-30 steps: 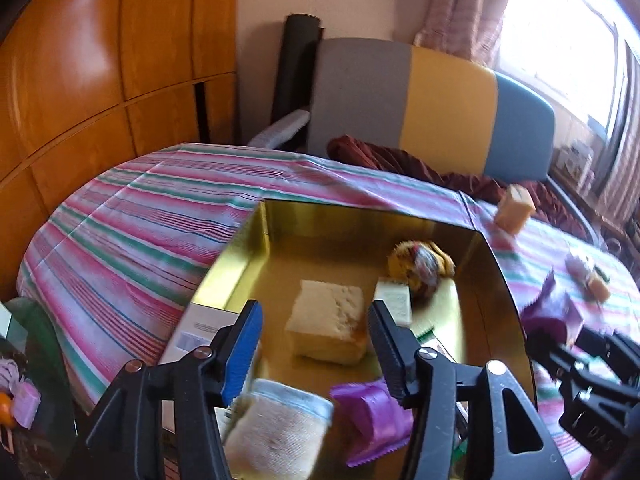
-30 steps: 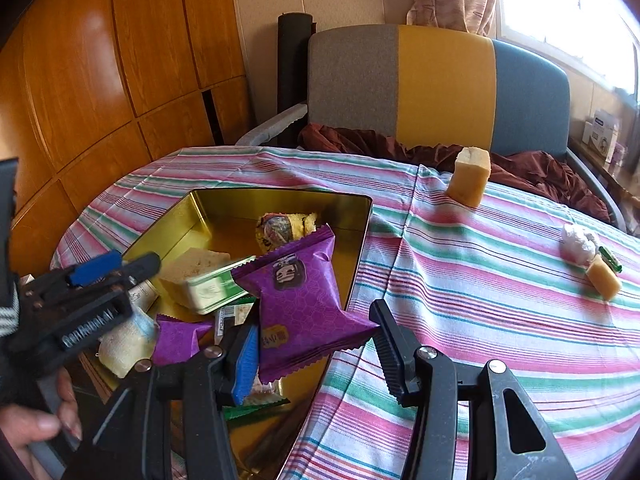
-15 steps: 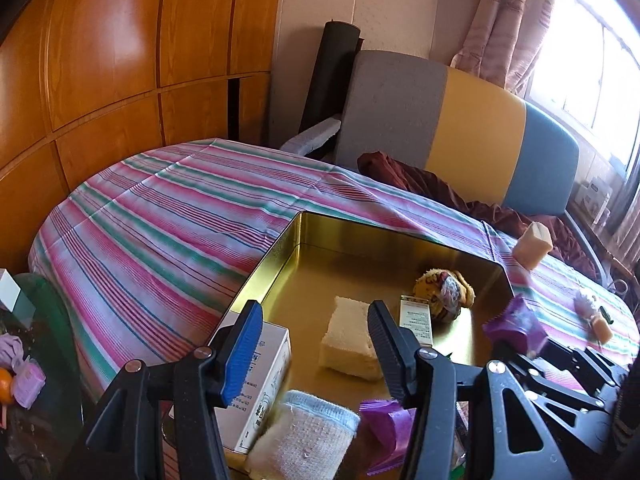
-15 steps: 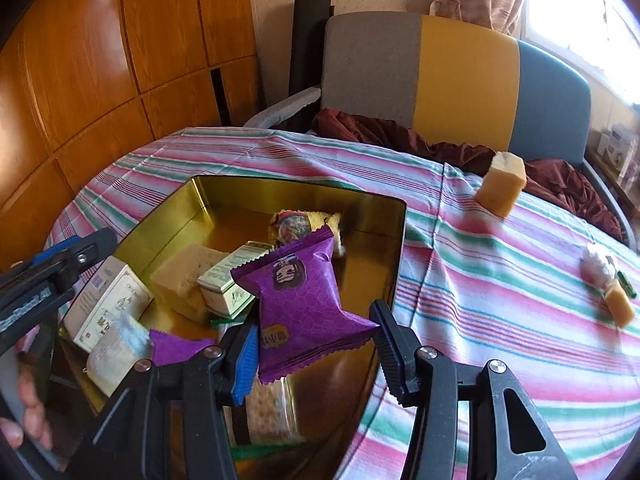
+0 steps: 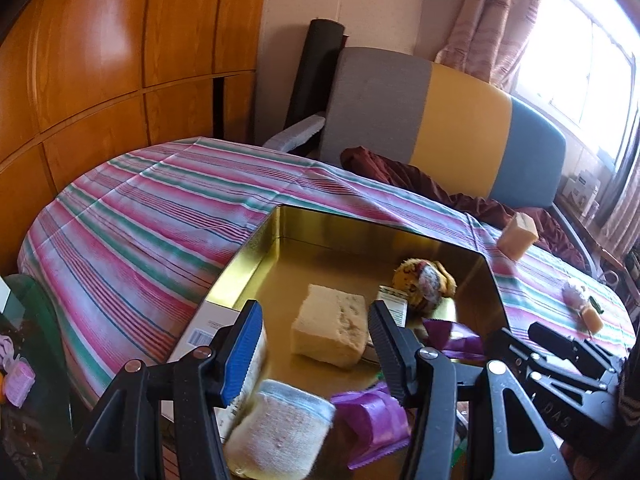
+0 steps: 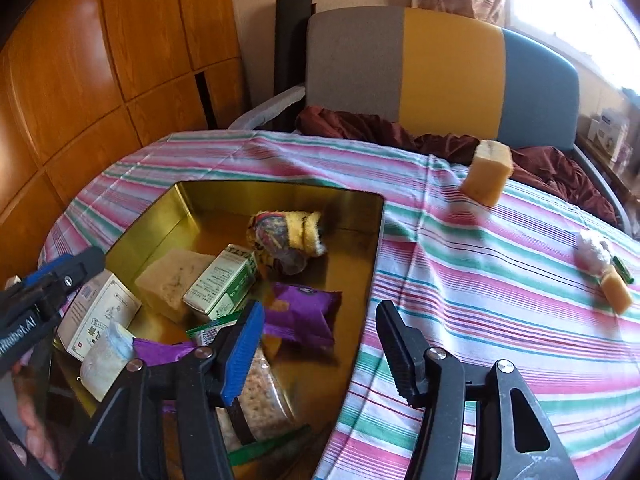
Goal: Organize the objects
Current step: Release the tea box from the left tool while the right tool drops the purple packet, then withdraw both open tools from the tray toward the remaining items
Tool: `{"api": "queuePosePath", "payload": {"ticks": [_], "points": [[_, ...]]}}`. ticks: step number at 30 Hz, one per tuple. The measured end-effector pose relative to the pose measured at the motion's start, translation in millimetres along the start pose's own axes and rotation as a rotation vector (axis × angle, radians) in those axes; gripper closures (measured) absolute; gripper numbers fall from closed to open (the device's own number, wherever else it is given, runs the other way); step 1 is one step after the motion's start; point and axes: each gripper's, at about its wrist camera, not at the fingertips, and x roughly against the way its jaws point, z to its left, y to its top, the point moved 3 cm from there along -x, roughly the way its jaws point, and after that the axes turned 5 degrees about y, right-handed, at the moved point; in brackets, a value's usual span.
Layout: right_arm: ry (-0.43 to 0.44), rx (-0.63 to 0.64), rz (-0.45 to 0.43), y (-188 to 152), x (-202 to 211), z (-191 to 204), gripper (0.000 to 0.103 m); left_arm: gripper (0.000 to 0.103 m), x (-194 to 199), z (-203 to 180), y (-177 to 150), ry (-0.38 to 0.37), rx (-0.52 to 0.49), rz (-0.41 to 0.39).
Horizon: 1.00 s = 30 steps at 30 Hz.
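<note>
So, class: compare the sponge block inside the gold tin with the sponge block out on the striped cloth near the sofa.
The tin sponge lies low among packets in the gold tin; the cloth sponge stands alone, tilted, on the striped cloth. The tin one looks paler, the cloth one more orange. Both are blocky.

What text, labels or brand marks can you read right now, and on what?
"...inibot.AI", first letters cut off by the frame edge: on the left tool, seen from the right wrist.
"DAS": embossed on the right tool, seen from the left wrist.
Green and white box: rows of print, too small to read.
White box: print, drawings and a red mark, too small to read; barcode, digits blurred.
Purple snack packet: logo blurred.
</note>
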Motion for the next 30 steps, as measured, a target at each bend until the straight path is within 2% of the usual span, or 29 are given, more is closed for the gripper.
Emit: {"api": "queuePosePath", "payload": {"ticks": [11, 15, 19, 27, 30], "points": [[-0.046, -0.044, -0.047, -7.4, 27.3, -33.8, 0.037, 0.047, 7.3, -38.3, -12.5, -0.152, -0.089, 0.014], [-0.077, -0.058, -0.041, -17.2, 30.5, -54.0, 0.037, 0.047, 13.7, -54.4, -19.4, -0.243, -0.113, 0.025], [-0.119, -0.088, -0.018, -33.6, 33.8, -84.9, 0.037, 0.047, 19.0, -76.2, -31.7, -0.313, -0.154, 0.038], [-0.220, -0.180, 0.013, -64.4, 46.6, -159.5, 0.036, 0.047, 31.3, -118.6, -51.2, -0.372, -0.237, 0.047], [-0.257, -0.218, 0.008, -73.0, 52.8, -187.0, 0.032, 0.047, 37.1, -135.2, -57.1, -0.395, -0.270, 0.049]]}}
